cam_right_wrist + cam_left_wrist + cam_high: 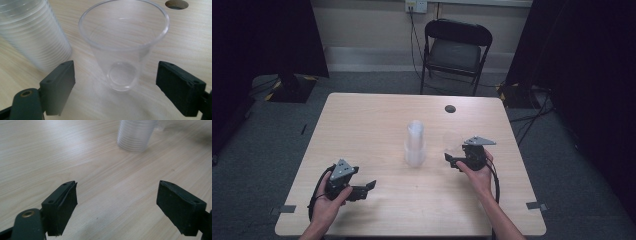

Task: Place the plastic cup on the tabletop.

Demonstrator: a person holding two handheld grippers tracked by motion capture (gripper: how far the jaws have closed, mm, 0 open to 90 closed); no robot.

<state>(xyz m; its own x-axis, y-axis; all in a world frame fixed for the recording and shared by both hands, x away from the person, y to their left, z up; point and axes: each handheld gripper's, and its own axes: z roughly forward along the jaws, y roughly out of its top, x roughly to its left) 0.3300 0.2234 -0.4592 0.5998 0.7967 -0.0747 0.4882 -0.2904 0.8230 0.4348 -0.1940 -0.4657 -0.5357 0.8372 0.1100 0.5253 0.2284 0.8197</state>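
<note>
From the high view, your right gripper point(453, 161) sits on the right half of the table point(362, 120), just beside the stack of clear cups point(415, 145) that stands near the middle. A single clear cup point(451, 141) stands upright right in front of that gripper, faint against the wood. Your left gripper point(368, 189) rests low near the front left, well apart from the cups. A cable hole point(450, 108) lies farther back, and a folding chair point(454, 50) stands beyond the table.

In the left gripper view, your jaws are spread wide over bare wood with nothing between them; the stack of clear cups point(135, 135) is ahead and a little right. Keep this hand ready to steady the stack if needed.

In the right gripper view, your jaws stand wide, one on each side of the single clear cup point(123, 50), not touching it. The stack of clear cups point(32, 32) is just beside it on the left. It looks like you are about to take or have just set this cup. If gripping, centre the cup between the pads, go in low on its wall, and close gently: thin plastic probably buckles or slips under a hard squeeze. Keep the near jaw from nudging the stack.
</note>
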